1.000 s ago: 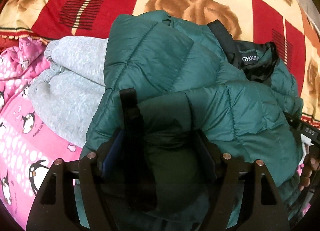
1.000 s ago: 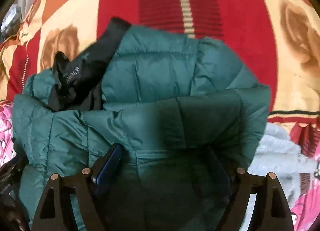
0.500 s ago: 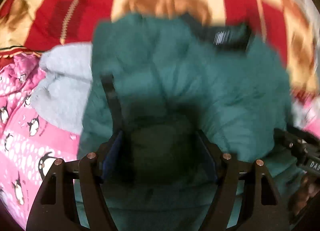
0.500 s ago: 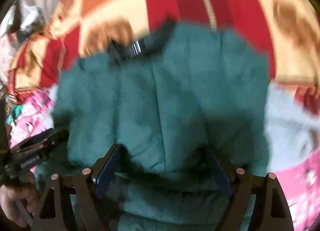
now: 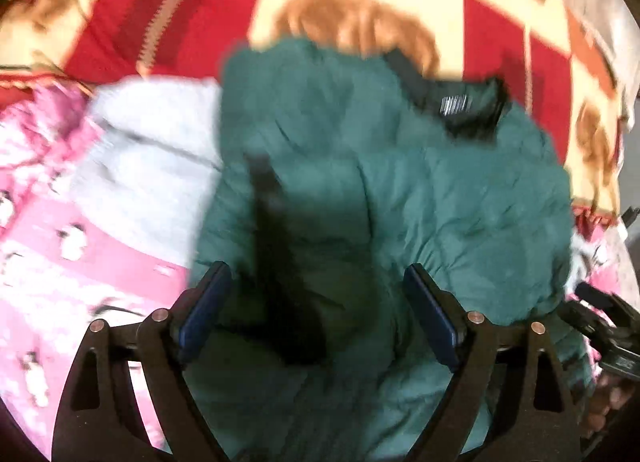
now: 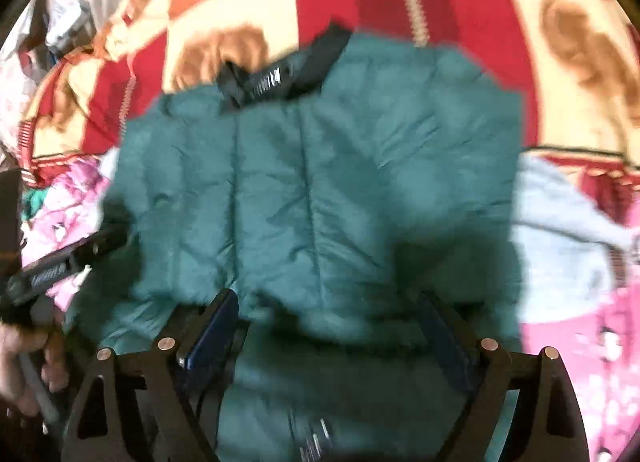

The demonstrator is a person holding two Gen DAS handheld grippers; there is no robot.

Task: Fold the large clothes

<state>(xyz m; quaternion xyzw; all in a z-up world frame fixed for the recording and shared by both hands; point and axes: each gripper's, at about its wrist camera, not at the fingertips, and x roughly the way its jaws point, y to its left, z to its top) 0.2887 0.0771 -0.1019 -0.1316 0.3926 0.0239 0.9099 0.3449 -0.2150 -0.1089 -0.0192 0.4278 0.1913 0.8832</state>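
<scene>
A: Filling the frame top to bottom, a red-and-cream blanket [image 5: 496,42] carries the green puffer jacket [image 5: 400,182] at centre.
B: And the 2 grippers?
A: Left gripper [image 5: 316,310] and right gripper [image 6: 326,326], bottom centre, are opening, jacket fabric between the jaws, pads off it.

Teal quilted jacket [image 5: 400,190] (black collar); red-cream checked blanket [image 5: 168,14].
</scene>
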